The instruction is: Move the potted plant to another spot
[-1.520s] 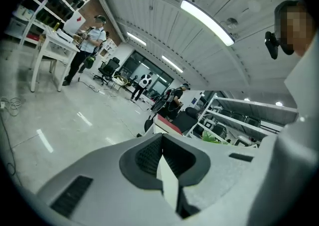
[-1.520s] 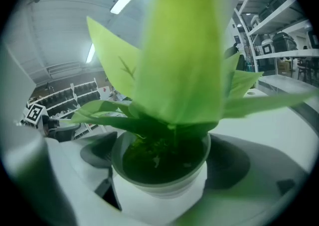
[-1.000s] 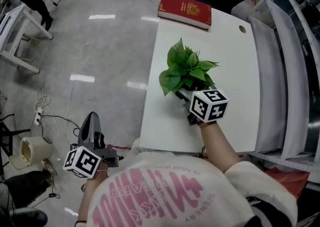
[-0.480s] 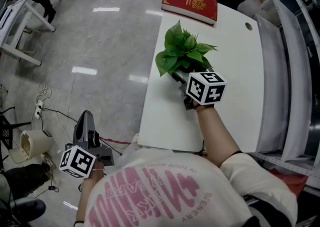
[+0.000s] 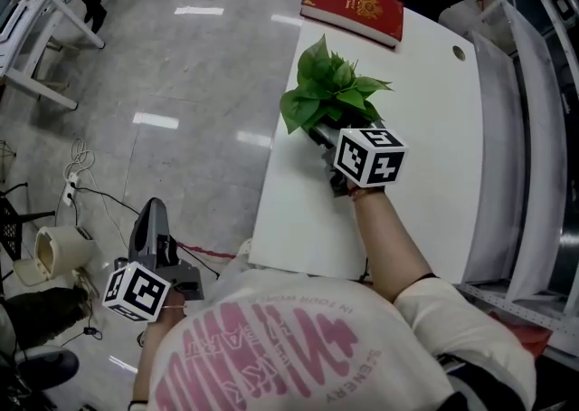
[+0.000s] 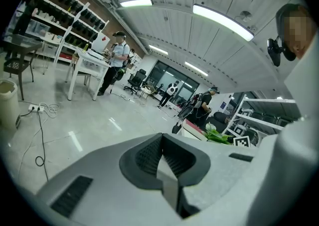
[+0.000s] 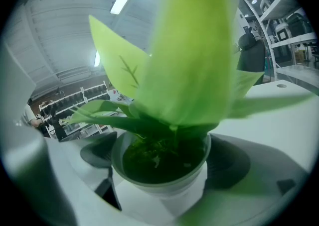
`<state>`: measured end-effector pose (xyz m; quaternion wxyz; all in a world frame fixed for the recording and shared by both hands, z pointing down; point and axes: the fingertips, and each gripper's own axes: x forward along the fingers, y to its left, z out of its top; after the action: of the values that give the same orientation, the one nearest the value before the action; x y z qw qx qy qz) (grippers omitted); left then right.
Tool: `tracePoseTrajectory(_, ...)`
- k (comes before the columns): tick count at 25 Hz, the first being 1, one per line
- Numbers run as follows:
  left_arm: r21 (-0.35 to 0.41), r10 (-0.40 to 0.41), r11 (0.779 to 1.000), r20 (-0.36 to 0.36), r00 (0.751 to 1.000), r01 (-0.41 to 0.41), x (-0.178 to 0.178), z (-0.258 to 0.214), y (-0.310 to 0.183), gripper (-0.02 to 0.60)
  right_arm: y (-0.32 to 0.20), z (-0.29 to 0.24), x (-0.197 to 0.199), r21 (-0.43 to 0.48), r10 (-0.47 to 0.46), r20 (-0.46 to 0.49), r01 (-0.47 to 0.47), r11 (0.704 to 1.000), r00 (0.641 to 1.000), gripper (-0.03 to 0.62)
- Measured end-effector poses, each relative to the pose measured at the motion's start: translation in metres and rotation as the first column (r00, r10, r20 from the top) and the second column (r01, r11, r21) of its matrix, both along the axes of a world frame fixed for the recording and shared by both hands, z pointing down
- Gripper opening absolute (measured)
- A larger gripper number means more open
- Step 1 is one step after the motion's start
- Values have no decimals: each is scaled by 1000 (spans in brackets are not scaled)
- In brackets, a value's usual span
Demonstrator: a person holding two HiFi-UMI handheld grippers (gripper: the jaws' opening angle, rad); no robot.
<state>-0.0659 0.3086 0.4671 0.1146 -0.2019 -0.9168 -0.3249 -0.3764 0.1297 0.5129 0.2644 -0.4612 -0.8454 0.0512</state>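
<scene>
One red book [image 5: 353, 9] beyond potted plant [image 5: 330, 97] | right tool [image 7: 162, 165] clamps it

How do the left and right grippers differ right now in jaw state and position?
The left gripper has its jaws shut on nothing. The right gripper has its jaws clamped on the white pot of the green leafy plant. The left gripper hangs beside the white table, over the grey floor; the right gripper is over the table. Each carries a square-marker cube.

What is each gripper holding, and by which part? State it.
Right gripper: shut on the potted plant, jaws clamping opposite sides of its white pot. Left gripper: shut, holding nothing.
</scene>
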Motion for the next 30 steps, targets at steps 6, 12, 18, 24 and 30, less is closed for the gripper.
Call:
tracePoseTrajectory(6, 1, -28, 1000, -3, 1000, 28, 5, 0, 6, 3, 1, 1, 3, 21, -12, 16, 12, 1000, 1000, 554)
tracePoseTrajectory(12, 9, -32, 999, 3, 999, 32, 0, 1, 8, 3, 1, 2, 4, 29, -21, 25, 20, 999, 999, 554)
tracePoseTrajectory(18, 13, -27, 1000, 1, 1000, 27, 0, 4, 5, 3, 1, 3, 6, 33, -23, 45, 21, 999, 999, 554)
tracePoseTrajectory(24, 21, -27, 999, -1, 1000, 27, 3, 5, 3, 3, 1, 4, 10, 49, -26, 63, 23, 999, 998, 554)
tracePoseTrajectory(30, 27, -17, 999, 2, 1000, 17, 2, 5, -2, 3, -1, 4, 15, 65, -36, 77, 31, 997, 996, 554)
